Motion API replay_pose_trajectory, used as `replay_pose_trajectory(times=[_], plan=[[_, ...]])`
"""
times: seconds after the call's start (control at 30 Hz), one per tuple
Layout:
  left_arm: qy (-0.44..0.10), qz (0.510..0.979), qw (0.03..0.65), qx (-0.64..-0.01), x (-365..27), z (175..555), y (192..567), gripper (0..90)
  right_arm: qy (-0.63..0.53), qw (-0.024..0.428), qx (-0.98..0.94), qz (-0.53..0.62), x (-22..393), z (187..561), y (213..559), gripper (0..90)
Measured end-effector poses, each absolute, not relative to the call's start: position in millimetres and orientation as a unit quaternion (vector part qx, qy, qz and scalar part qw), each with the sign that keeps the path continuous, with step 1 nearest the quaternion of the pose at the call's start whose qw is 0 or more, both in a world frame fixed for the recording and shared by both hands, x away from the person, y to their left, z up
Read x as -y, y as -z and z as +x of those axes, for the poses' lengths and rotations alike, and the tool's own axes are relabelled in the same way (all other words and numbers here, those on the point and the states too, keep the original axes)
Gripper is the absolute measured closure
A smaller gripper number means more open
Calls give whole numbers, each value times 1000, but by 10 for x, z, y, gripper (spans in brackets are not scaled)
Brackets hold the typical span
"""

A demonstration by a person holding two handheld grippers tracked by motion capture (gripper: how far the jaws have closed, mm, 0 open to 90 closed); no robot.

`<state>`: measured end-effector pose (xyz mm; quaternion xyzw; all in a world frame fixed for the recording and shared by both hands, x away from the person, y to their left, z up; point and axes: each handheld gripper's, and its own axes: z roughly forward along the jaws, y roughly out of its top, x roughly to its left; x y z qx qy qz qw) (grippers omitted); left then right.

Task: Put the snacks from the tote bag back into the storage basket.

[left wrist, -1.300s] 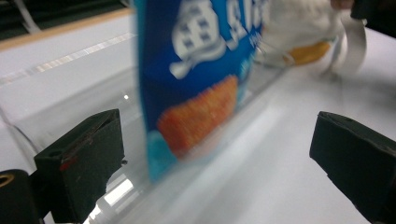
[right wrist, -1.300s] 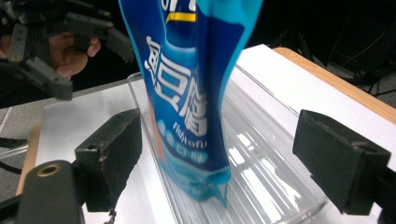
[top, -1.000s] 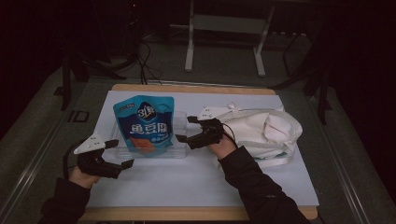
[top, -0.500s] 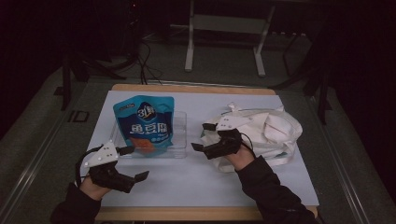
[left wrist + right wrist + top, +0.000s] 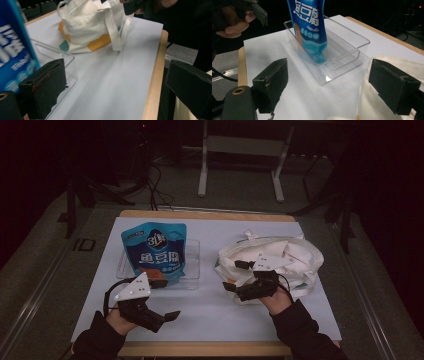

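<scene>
A blue snack pouch (image 5: 157, 252) stands upright in a clear plastic tray (image 5: 192, 270) at the table's left middle. A white tote bag (image 5: 285, 255) with yellow and green patches lies at the right. My left gripper (image 5: 165, 299) hovers open near the front edge, just in front of the tray, with nothing between its jaws. My right gripper (image 5: 235, 276) is open at the bag's near left corner and holds nothing. In the left gripper view, the bag (image 5: 87, 27) lies ahead and the pouch (image 5: 12, 50) is at the left. In the right gripper view, the pouch (image 5: 309, 25) and tray (image 5: 347, 57) lie ahead.
White paper (image 5: 225, 315) covers the wooden table, whose front edge (image 5: 210, 349) is close to both hands. Bag straps (image 5: 115, 30) trail onto the paper. Metal stand legs (image 5: 240, 165) and cables are on the floor beyond the table.
Both grippers drew back toward the person. The left one slid right along the front edge; the right one moved away from the tray to the bag's near corner.
</scene>
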<state>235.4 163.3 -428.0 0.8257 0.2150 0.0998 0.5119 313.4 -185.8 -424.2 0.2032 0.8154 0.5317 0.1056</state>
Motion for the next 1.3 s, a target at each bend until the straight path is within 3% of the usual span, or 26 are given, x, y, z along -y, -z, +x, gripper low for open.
replay_pose_trajectory(times=[0.77,1.3], plan=[[-46,847,503,-163,-1062,2625,4495,31,-512,161,-801,263,2529,2855,4408,150],[-46,845,506,-167,-1046,2677,4707,31,-520,191,-787,272,2633,2757,4504,146]])
